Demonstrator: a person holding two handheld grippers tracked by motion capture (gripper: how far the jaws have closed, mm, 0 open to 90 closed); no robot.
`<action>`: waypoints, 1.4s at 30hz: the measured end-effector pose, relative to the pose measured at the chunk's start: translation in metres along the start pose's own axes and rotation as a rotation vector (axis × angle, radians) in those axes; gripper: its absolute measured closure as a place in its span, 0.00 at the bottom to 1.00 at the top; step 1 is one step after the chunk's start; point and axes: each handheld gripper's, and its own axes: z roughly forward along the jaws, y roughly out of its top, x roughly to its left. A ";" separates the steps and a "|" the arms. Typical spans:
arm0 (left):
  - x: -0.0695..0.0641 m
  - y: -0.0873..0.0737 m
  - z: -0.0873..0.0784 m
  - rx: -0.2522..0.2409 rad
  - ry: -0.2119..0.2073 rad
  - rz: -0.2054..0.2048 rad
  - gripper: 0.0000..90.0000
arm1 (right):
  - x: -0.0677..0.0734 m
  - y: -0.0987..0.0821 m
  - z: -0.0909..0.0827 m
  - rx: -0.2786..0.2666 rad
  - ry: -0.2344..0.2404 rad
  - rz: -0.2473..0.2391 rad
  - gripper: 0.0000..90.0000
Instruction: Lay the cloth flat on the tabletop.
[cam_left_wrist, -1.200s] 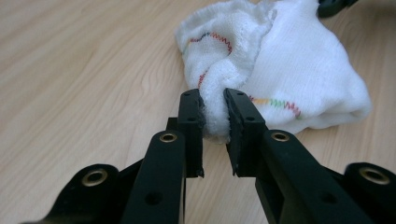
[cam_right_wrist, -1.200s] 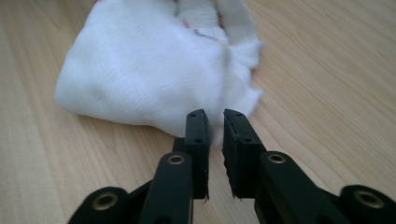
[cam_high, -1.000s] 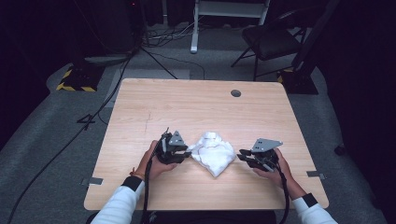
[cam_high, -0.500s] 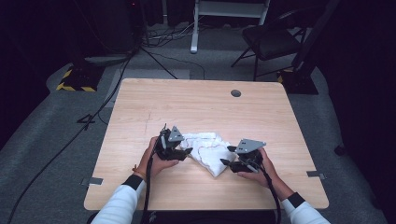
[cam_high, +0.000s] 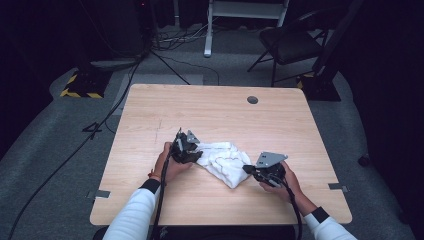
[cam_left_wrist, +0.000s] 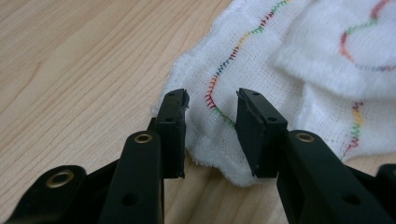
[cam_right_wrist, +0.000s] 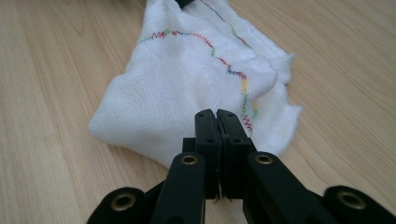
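A soft, light, crumpled white gauze cloth with rainbow stitching lies mid-table, best pinched at corners: left gripper has just narrowed, gaping astride its left edge, right gripper just closed, seemingly pinching its near-right corner.

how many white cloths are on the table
1: a crumpled white gauze cloth with rainbow stitching lies on the light wooden table, near its front edge, between the two grippers. Its folds could hide a second layer, but no separate cloth is visible.
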 end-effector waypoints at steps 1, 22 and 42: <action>0.000 -0.001 0.000 -0.003 -0.001 -0.008 0.70 | -0.002 -0.002 -0.003 0.004 -0.005 0.005 0.99; -0.070 -0.029 -0.034 0.058 -0.059 0.102 0.61 | -0.032 -0.021 -0.047 -0.046 -0.252 0.184 0.64; -0.064 -0.036 -0.033 0.018 -0.128 0.080 0.58 | 0.011 0.013 0.003 0.069 -0.101 -0.004 0.91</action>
